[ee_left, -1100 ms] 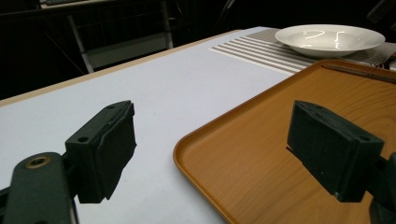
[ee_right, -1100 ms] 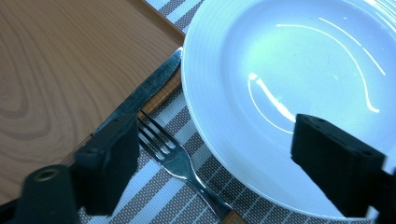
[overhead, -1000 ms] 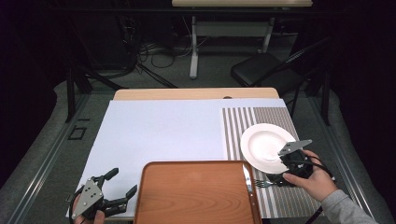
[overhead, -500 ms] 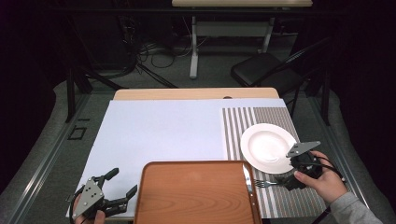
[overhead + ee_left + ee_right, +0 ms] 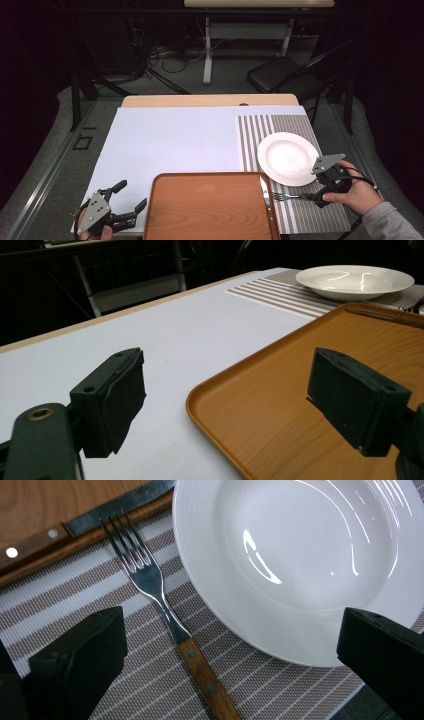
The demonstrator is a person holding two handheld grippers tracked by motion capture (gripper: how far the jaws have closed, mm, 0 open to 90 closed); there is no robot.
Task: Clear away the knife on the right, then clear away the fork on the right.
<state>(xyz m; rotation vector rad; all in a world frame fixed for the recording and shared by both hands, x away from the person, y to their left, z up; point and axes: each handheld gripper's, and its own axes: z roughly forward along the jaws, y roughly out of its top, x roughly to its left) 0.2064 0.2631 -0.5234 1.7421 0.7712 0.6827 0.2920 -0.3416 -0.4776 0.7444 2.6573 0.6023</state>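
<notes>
A fork (image 5: 165,605) with a wooden handle lies on the striped placemat (image 5: 300,215), just left of a white plate (image 5: 300,565). My right gripper (image 5: 235,640) hovers open over the fork's handle and the plate's near rim, holding nothing. In the high view this right gripper (image 5: 315,185) sits at the plate's (image 5: 287,158) near right side, and the fork (image 5: 290,196) points at the tray. A knife (image 5: 265,192) rests along the right rim of the brown tray (image 5: 210,210). My left gripper (image 5: 132,195) is open and empty at the tray's left corner (image 5: 280,405).
A pale sheet (image 5: 170,140) covers most of the table, bare between the tray and the far edge. The knife (image 5: 60,527) lies close to the fork's tines. A dark chair (image 5: 280,75) and cables stand on the floor beyond the table.
My right gripper has drawn back to the right and toward the near edge, away from the plate's centre. The fork, plate, tray and left gripper have stayed put.
</notes>
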